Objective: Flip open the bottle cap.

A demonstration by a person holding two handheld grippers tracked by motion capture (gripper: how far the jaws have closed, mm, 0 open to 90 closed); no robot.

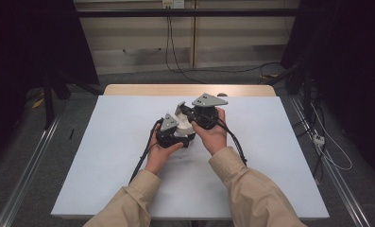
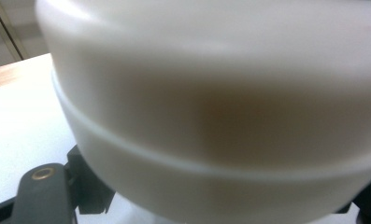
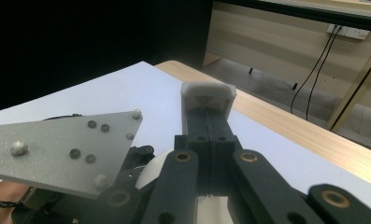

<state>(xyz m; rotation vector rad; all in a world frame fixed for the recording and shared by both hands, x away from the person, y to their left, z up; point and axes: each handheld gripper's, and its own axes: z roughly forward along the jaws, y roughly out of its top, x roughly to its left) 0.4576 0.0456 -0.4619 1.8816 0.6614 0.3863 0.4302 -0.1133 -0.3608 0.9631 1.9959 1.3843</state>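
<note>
Left gripper clamps a white tub between its fingers, right gripper hovers beside, fingers together — steady the tub before repositioning.

A white sheet covers most of the desk, whose bare wooden edge shows as a strip well beyond the jaws. Past that edge stands a pale wall with a socket up top, and black cables hang from it down to the grey floor. Metal rails run along the floor off to either side of the jaws.
</note>
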